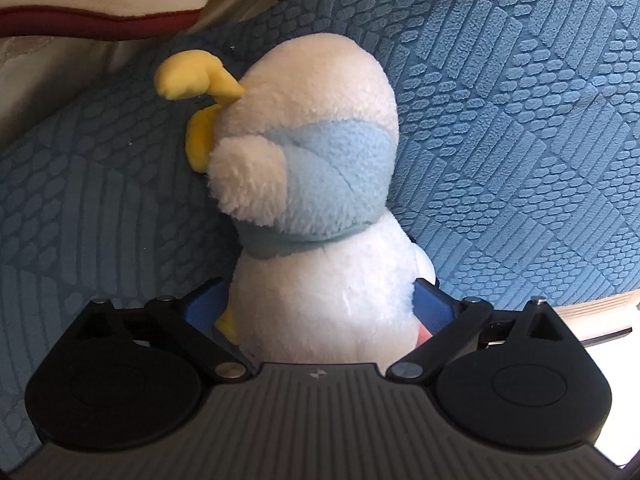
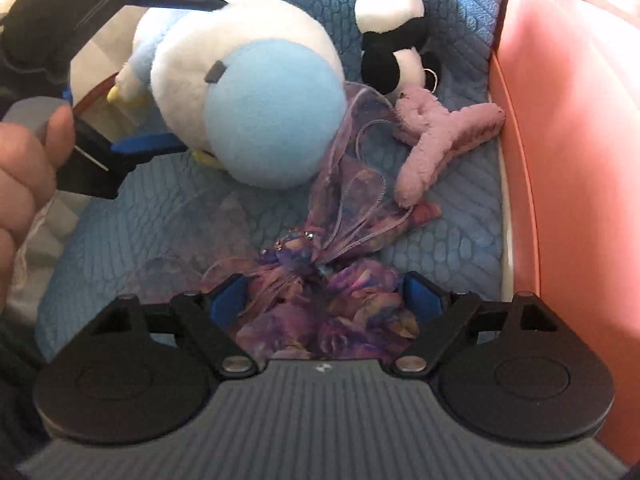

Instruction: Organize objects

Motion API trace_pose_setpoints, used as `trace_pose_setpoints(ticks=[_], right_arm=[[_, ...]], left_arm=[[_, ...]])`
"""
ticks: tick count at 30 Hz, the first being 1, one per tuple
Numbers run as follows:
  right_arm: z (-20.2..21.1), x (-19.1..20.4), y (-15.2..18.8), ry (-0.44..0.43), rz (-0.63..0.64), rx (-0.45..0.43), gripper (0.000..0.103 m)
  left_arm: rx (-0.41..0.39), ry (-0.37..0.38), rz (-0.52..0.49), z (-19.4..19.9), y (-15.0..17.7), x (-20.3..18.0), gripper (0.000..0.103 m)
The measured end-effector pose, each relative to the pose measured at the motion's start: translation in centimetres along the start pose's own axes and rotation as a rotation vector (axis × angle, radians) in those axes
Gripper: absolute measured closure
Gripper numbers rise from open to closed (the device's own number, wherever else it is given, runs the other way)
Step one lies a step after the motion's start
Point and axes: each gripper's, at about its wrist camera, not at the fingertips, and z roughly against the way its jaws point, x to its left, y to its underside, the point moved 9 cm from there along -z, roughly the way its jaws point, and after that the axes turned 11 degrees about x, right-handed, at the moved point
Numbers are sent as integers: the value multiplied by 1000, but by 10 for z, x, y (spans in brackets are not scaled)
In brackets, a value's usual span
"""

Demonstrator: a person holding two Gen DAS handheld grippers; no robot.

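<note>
**Both grippers loaded over the blue cushion**

The left gripper (image 1: 320,304) is clamped on the body of a white and blue plush duck (image 1: 316,200), its blue fingers (image 1: 434,306) pressed into the fur on either side; the duck's head and yellow beak point away from it over the blue textured cushion (image 1: 520,120). The right gripper (image 2: 326,300) has its fingers closed against a bunched purple sheer fabric (image 2: 320,304) that trails ahead of it. Just beyond the fabric, ahead and to the right, lies a lilac fuzzy hair claw (image 2: 436,140). Farther on a panda plush (image 2: 394,36) rests by the pink wall (image 2: 568,160). Ahead-left, the left gripper (image 2: 168,76) holds the duck (image 2: 248,88)
</note>
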Motion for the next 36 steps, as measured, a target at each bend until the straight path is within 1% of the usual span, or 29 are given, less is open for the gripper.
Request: trace_pose_setpoints(ticks=[1, 2, 3, 5, 6, 7, 9, 11, 13, 15, 17, 18, 20, 22, 31, 34, 36], right_arm=[[0, 1, 0, 10, 0, -2, 19], [0, 1, 0, 26, 7, -5, 26], [1, 4, 0, 37, 23, -8, 30], [2, 9, -1, 14, 39, -12, 48], [3, 11, -1, 3, 42, -11, 53], [4, 12, 0, -4, 42, -13, 65], [4, 12, 0, -7, 31, -17, 68], [7, 10, -1, -16, 8, -25, 74], [8, 9, 1, -18, 15, -42, 77], [12, 10, -3, -12, 23, -57, 79], [15, 10, -3, -10, 26, -64, 80], [16, 9, -3, -10, 25, -66, 80], [20, 8, -2, -12, 24, -70, 81], [25, 4, -1, -12, 19, -77, 81], [40, -11, 2, -4, -14, -114, 84], [45, -14, 2, -1, -6, -129, 86], [49, -14, 2, -2, 4, -137, 86]], left_arm=[[1, 5, 3, -1, 0, 0, 4], [2, 11, 9, -3, 0, 0, 3], [1, 18, 18, -5, -1, 1, 2], [-1, 28, 33, -11, 0, 2, 0], [-2, 33, 36, -14, 0, 2, 0], [-7, 38, 32, -16, 1, 2, 0], [-18, 42, 22, -18, 1, 0, 0], [-22, 44, 20, -18, 2, 0, 0], [-23, 41, 10, -18, 3, 0, 0], [-20, 31, -18, -16, 5, -2, 1], [-31, 4, -72, -11, 6, -7, 5], [-44, -10, -99, -8, 7, -11, 10], [-48, -41, -136, -3, 10, -16, 14], [-46, -51, -159, 0, 13, -18, 19], [-60, -83, -188, 18, 23, -18, 24], [-59, -106, -217, 36, 26, -14, 25], [-63, -137, -261, 54, 35, -12, 25]])
